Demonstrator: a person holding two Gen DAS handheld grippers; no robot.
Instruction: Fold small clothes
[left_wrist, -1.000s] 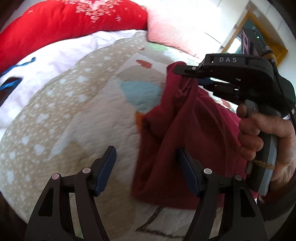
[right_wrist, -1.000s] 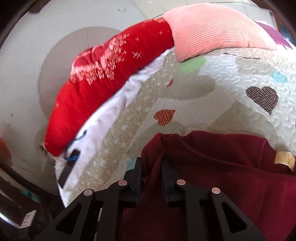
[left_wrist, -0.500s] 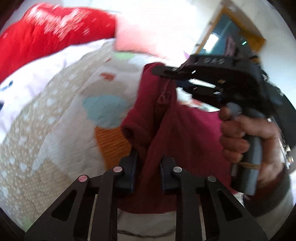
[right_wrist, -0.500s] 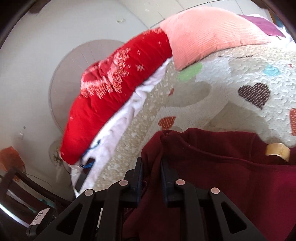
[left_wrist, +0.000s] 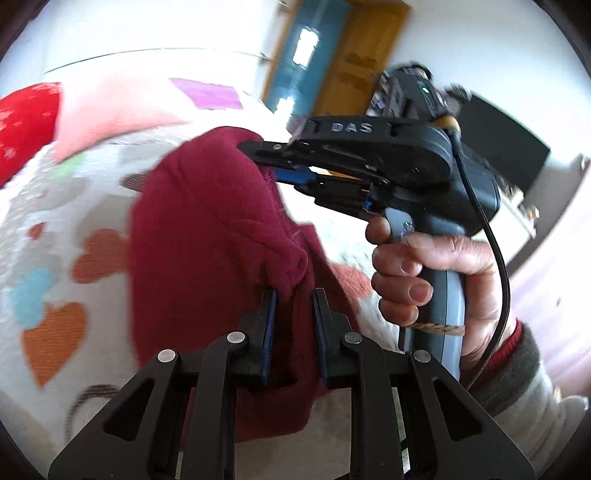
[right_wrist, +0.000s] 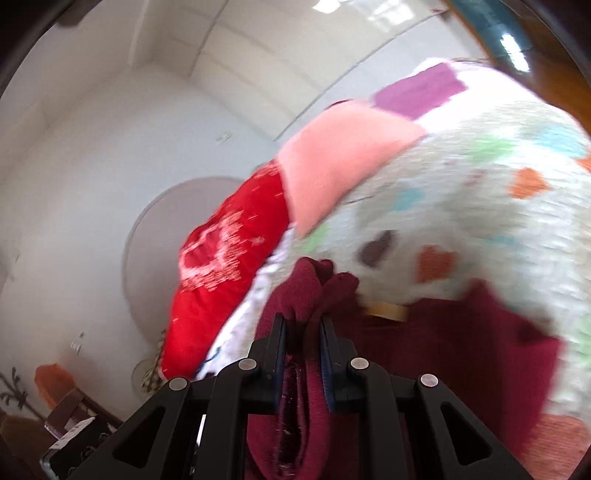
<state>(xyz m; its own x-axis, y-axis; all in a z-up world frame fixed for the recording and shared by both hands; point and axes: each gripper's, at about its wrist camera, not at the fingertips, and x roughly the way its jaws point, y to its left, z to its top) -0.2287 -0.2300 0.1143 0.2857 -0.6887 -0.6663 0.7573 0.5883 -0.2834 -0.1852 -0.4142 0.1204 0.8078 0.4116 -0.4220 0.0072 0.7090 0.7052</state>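
Both tongs, left (left_wrist: 291, 295) and right (right_wrist: 303, 323), clenched on maroon garment (left_wrist: 207, 229); quilt (right_wrist: 480, 206) blurred; garment's lower edge cut off at six o'clock.

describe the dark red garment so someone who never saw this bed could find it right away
Start at the bed, covered by a pale quilt printed with coloured hearts, with a bright red pillow and a pink pillow at its far end. Above the quilt, a maroon garment hangs pinched between the left gripper and right gripper. It is the only plain, dark red cloth and the only one held.
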